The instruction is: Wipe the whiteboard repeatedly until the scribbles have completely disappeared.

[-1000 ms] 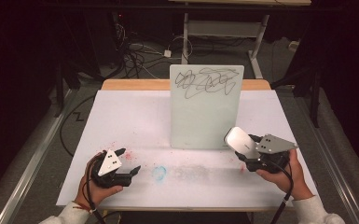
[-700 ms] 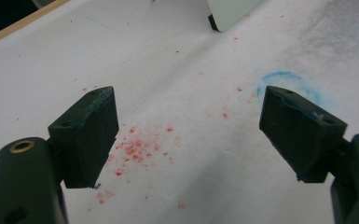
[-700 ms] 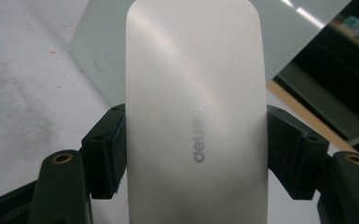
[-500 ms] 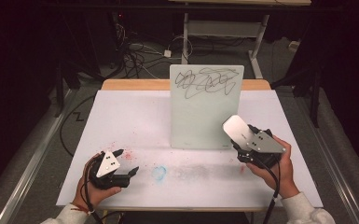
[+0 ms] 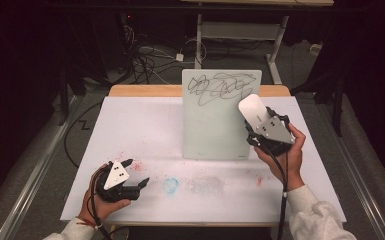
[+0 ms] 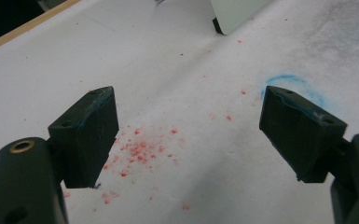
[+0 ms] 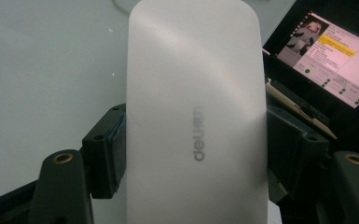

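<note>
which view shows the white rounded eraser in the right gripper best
The right gripper view: the white rounded eraser spans the frame, its grey lettering readable, clamped between both jaws. The high view shows it small, held by the right gripper before the scribbled whiteboard. The left gripper view looks at the stained table instead.

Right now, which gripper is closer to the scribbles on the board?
The right one. The right gripper, holding a white eraser, is up against the board just below the scribbles. The left gripper sits open, low on the table.

Smooth, seemingly plastic white eraser (image 7: 196, 116)
</note>
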Motion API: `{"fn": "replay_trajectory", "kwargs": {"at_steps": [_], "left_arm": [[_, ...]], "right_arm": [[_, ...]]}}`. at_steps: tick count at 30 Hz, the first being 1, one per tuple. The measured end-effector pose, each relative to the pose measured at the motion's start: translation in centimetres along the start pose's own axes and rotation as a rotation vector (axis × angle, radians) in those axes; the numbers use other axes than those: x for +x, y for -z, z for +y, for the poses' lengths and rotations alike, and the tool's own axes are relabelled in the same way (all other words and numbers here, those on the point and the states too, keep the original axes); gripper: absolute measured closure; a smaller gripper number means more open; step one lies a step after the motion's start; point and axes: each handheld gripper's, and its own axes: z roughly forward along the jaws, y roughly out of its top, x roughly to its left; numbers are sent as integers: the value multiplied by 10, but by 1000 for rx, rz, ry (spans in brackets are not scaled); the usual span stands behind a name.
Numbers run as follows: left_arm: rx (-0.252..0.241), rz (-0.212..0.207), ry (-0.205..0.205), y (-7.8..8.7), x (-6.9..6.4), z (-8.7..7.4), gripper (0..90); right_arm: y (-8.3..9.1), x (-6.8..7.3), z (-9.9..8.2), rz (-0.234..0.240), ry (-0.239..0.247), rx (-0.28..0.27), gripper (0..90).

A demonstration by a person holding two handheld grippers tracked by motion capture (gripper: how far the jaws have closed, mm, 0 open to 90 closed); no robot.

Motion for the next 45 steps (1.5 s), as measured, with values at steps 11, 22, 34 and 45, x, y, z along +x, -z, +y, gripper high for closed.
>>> {"fn": "replay_trajectory", "kwargs": {"at_steps": [11,22,34,45], "left_arm": [[2,1,7,1,1,-2,190],[6,-2,-8,2,-1,-2,190],[6,-4,-13,2,-1,-2,190],[6,-9,-16,0,-2,-1,190]], "right_arm": [[-27,-1,15,-117,-84,-5,311],[-28,35,6,-117,8,4,310],[-26,7,6,-150,-67,-9,310],[-29,47,2,-109,21,1,311]]}}
